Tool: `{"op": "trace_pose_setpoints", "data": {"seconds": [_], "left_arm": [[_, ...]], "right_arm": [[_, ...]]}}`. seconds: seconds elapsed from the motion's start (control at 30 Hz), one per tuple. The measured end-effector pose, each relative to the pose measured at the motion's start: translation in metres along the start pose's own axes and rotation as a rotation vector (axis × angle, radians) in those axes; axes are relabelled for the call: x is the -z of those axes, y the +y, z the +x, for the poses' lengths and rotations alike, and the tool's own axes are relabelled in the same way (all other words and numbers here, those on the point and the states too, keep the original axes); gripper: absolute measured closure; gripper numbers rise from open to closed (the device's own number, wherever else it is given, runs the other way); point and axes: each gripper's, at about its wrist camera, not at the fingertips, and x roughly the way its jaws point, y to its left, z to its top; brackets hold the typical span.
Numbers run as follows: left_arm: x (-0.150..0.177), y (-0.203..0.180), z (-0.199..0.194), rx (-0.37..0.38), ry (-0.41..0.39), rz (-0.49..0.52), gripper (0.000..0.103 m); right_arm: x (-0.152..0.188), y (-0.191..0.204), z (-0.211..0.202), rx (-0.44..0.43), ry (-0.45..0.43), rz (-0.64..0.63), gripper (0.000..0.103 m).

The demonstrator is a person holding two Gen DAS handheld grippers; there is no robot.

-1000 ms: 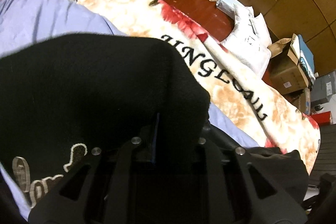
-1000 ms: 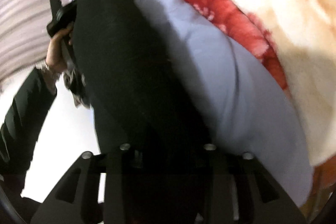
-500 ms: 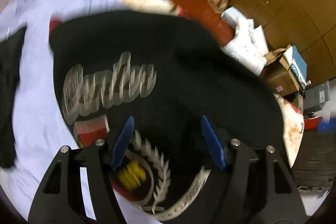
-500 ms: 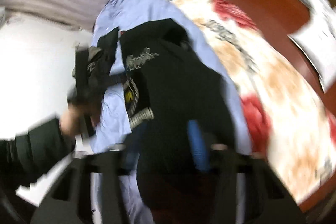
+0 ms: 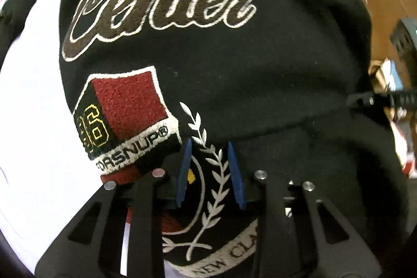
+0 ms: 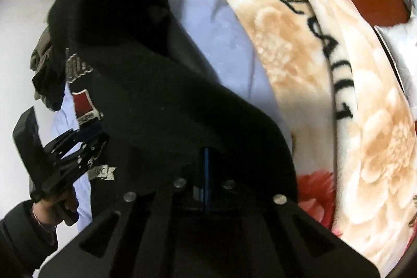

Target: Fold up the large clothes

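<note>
the black sweater [image 5: 260, 64] is spread on the blue sheet [image 6: 208, 4]. the left gripper [image 5: 209, 171], its jaws just narrowed, stands part open over the crest with nothing pinched. the right gripper [image 6: 206, 173] is closed flat on the sweater's edge. risk: one-sided pull would skew the fold; thick fleece may slip.
</note>
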Motion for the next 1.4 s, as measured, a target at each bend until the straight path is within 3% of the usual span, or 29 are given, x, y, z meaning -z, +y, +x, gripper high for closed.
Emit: {"op": "trace_pose_setpoints", "data": {"seconds": [0.1, 0.2, 0.3, 0.37, 0.47, 0.5, 0.57, 0.63, 0.73, 0.87, 1.03, 1.1, 1.2, 1.27, 1.4], "left_arm": [[0.003, -0.002, -0.015, -0.006, -0.016, 0.006, 0.072], [0.015, -0.003, -0.038, 0.03, -0.027, 0.003, 0.072], [0.034, -0.006, -0.056, 0.114, -0.034, -0.003, 0.072], [0.052, -0.014, -0.061, 0.14, -0.026, 0.03, 0.072], [0.076, -0.031, -0.064, 0.172, -0.009, 0.06, 0.072], [0.084, -0.035, -0.064, 0.147, -0.014, 0.072, 0.072], [0.087, -0.036, -0.061, 0.145, 0.004, 0.054, 0.072], [0.088, -0.029, -0.054, 0.162, 0.018, 0.019, 0.072], [0.093, -0.021, -0.044, 0.185, 0.017, 0.029, 0.072], [0.1, -0.019, -0.059, 0.231, 0.015, 0.008, 0.072], [0.13, -0.036, -0.086, 0.355, -0.027, 0.032, 0.072], [0.146, -0.053, -0.091, 0.399, -0.033, 0.082, 0.072], [0.165, -0.077, -0.085, 0.397, -0.004, 0.133, 0.071], [0.179, -0.085, -0.083, 0.381, -0.016, 0.133, 0.071], [0.198, -0.082, -0.101, 0.369, -0.049, 0.016, 0.069]], "right_arm": [[0.021, 0.026, -0.038, 0.003, -0.016, -0.047, 0.098], [0.079, 0.079, -0.081, -0.058, 0.014, -0.175, 0.098], [0.135, 0.115, -0.087, -0.116, 0.077, -0.216, 0.098], [0.171, 0.124, -0.069, -0.13, 0.144, -0.186, 0.098], [0.21, 0.107, -0.035, -0.059, 0.229, -0.118, 0.098], [0.22, 0.096, -0.03, -0.036, 0.237, -0.102, 0.103], [0.24, 0.066, -0.028, 0.07, 0.228, -0.071, 0.103], [0.253, 0.025, -0.031, 0.112, 0.231, 0.013, 0.103], [0.267, -0.006, -0.038, 0.022, 0.222, 0.091, 0.103], [0.268, 0.023, -0.044, 0.108, 0.237, -0.015, 0.103], [0.264, 0.055, -0.067, 0.092, 0.196, -0.112, 0.098], [0.263, 0.046, -0.068, 0.119, 0.188, -0.092, 0.094], [0.273, 0.013, -0.05, 0.154, 0.236, -0.032, 0.103], [0.277, -0.005, -0.042, 0.096, 0.249, 0.004, 0.103], [0.272, 0.025, -0.05, 0.104, 0.283, -0.196, 0.1]]}}
